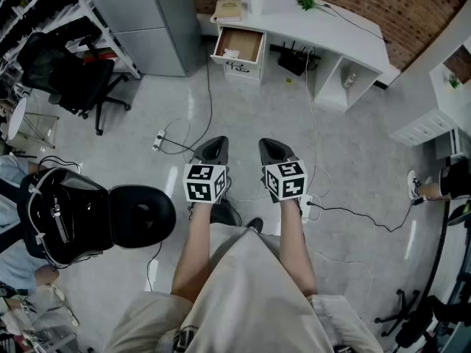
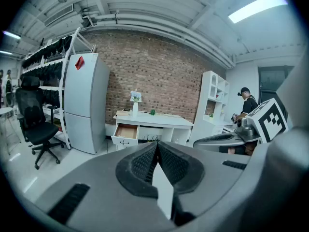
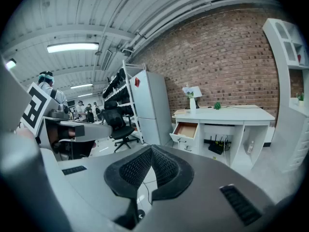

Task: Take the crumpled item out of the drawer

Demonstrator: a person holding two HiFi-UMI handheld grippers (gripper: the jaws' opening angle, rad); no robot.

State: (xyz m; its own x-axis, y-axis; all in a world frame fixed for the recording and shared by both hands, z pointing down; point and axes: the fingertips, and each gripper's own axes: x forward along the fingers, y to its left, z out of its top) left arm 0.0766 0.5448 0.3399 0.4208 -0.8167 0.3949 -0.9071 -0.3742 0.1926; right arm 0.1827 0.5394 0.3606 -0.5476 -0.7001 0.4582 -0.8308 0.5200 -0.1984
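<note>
Left tongs [image 1: 213,144] and right tongs [image 1: 271,145] are hanging side by side, ribbed black pads [image 2: 143,166] pinching shut on nothing. Well ahead of them, the pale crumpled item [image 1: 231,53] is sitting in the open, brown-lined drawer [image 1: 237,66] of the white bench [image 1: 324,22].

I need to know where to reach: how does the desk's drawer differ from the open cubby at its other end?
The drawer is pulled out and open on top; the cubby sits within the desk's frame and is open at the front. The drawer is brown inside, the cubby white. The drawer holds a pale item, the cubby a small bottle-like thing. Both belong to the white desk.
</note>
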